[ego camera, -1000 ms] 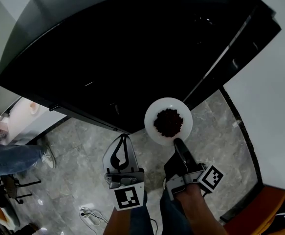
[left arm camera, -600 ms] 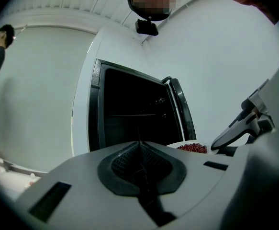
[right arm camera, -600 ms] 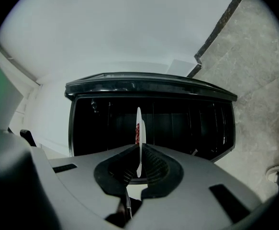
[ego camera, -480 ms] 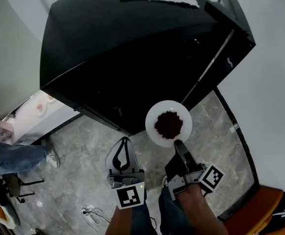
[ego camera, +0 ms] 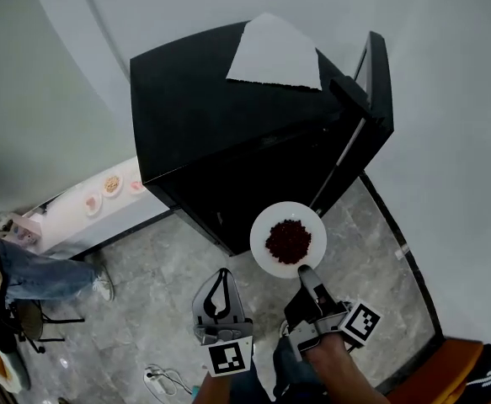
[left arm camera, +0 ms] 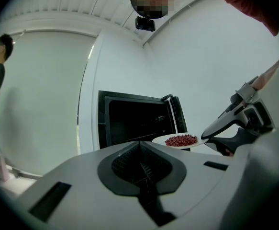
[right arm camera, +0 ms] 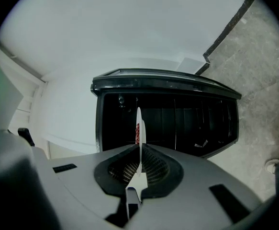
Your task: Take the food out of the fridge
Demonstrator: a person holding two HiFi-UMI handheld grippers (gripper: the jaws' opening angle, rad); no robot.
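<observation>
A white plate (ego camera: 288, 239) heaped with dark red beans (ego camera: 288, 240) hangs over the floor in front of the open black fridge (ego camera: 228, 133). My right gripper (ego camera: 304, 270) is shut on the plate's near rim. In the right gripper view the plate (right arm camera: 139, 133) stands edge-on between the jaws of that gripper (right arm camera: 139, 152), with the fridge's dark inside (right arm camera: 177, 123) beyond. My left gripper (ego camera: 220, 274) is shut with nothing in it, left of the plate. The left gripper view shows its closed jaws (left arm camera: 140, 146), the plate (left arm camera: 180, 140) and the right gripper (left arm camera: 235, 126).
The fridge door (ego camera: 371, 82) stands open at the right, near the wall. A white sheet (ego camera: 274, 53) lies on the fridge top. A white counter (ego camera: 68, 221) with small dishes is at the left, a person's legs (ego camera: 26, 272) by it. An orange seat (ego camera: 447, 364) is at the lower right.
The plate and both grippers have drawn back from the fridge, which now looks smaller and farther off. The right gripper's hold on the plate is unchanged.
</observation>
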